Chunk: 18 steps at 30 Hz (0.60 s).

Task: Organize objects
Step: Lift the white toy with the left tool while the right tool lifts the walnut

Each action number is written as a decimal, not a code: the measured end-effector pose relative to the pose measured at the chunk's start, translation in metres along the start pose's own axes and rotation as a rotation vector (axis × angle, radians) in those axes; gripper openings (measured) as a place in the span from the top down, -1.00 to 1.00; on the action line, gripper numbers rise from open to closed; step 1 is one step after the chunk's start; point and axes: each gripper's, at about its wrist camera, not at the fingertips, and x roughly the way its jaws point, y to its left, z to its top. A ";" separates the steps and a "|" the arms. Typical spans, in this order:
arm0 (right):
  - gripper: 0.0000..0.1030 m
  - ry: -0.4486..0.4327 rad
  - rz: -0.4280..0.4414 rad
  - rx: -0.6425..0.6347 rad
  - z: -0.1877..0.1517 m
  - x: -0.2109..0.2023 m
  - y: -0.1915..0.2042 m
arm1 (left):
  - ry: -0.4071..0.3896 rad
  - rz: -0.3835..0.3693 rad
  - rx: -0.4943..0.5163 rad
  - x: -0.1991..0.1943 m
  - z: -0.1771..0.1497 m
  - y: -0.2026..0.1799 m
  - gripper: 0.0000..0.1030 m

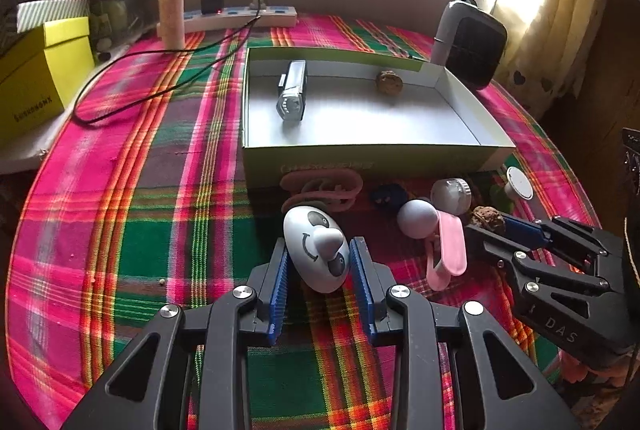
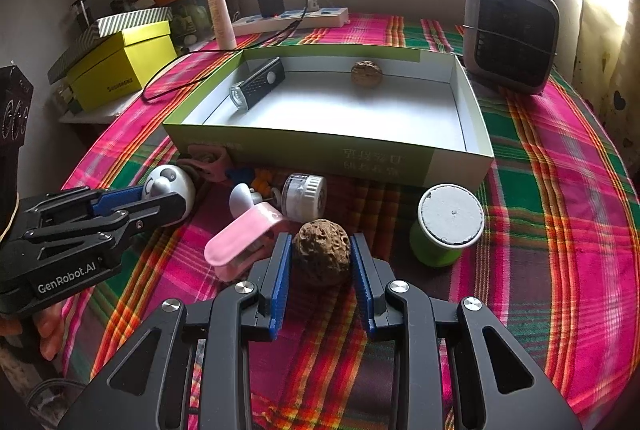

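Left gripper [image 1: 318,262] pinches the smooth panda toy [image 1: 316,250]; right gripper [image 2: 320,262] clamps a walnut [image 2: 321,254]. Either rounded thing could squirt out when lifted toward the box [image 2: 280,146].

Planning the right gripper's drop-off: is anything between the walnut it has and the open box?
Yes. The small clear jar lies between the walnut and the box's near wall. Lifting the right gripper over both should clear them.

A lived-in home room: a round table under a bright pink-and-green plaid tablecloth [image 2: 560,190], a heart-patterned cream curtain [image 1: 560,10] at the far window, a white power strip [image 2: 288,18], and a small grey-and-black space heater [image 2: 512,34].
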 end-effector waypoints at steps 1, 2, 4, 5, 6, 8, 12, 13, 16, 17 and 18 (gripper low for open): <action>0.41 -0.001 0.000 0.001 0.000 -0.001 0.000 | -0.004 0.010 0.006 0.000 0.000 -0.001 0.46; 0.41 -0.003 -0.001 0.002 0.000 -0.001 0.000 | -0.004 0.014 0.009 0.000 0.000 -0.001 0.46; 0.41 -0.006 -0.002 0.002 -0.001 -0.002 0.000 | -0.004 0.014 0.010 -0.001 0.000 -0.002 0.46; 0.41 -0.008 -0.002 0.002 0.000 -0.003 0.000 | -0.006 0.017 0.011 -0.001 0.000 -0.002 0.46; 0.41 -0.009 -0.002 0.002 0.000 -0.003 0.000 | -0.010 0.024 0.018 -0.002 -0.001 -0.003 0.46; 0.41 -0.013 -0.002 0.002 -0.001 -0.005 0.000 | -0.018 0.035 0.027 -0.003 -0.001 -0.005 0.46; 0.41 -0.016 0.000 0.002 -0.002 -0.007 0.000 | -0.025 0.041 0.034 -0.005 -0.001 -0.007 0.47; 0.41 -0.016 0.000 0.001 -0.002 -0.007 0.000 | -0.025 0.040 0.035 -0.006 -0.002 -0.008 0.47; 0.41 -0.020 0.000 0.002 -0.002 -0.008 0.000 | -0.027 0.038 0.037 -0.007 -0.002 -0.009 0.47; 0.41 -0.022 0.000 0.002 -0.002 -0.009 0.000 | -0.027 0.037 0.037 -0.007 -0.002 -0.010 0.47; 0.41 -0.024 0.001 0.002 -0.001 -0.010 0.000 | -0.029 0.038 0.039 -0.008 -0.002 -0.010 0.47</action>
